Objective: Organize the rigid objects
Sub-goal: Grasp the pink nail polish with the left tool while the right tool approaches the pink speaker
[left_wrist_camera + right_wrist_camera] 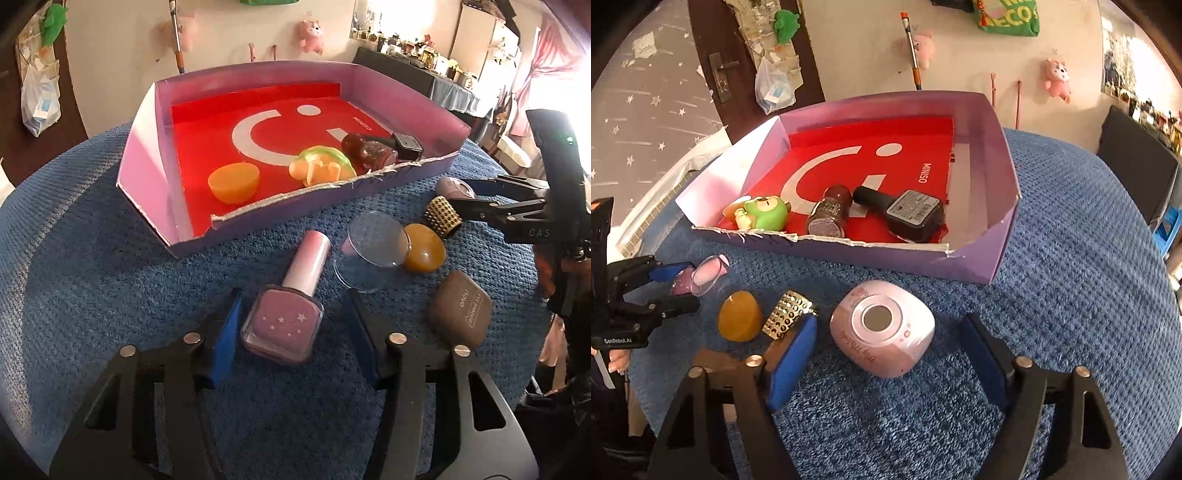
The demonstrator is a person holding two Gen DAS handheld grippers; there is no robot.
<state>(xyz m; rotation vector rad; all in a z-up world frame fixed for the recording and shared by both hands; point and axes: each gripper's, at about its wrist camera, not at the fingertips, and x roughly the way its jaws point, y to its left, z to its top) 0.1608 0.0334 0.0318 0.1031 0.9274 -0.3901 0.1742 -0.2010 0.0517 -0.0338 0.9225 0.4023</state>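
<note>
A pink nail polish bottle (282,325) lies on the blue worktop (110,258) between the spread jaws of the left gripper (293,321) — untouched. The right gripper (890,343), jaws released too, straddles a pink square case (882,328) just before the purple box (1004,229).

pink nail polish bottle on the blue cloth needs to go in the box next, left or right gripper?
Left. The left gripper is open with the pink nail polish bottle already between its fingers. The right gripper is open around the pink square case, farther along the blue cloth, so it would have to cross over.
</note>
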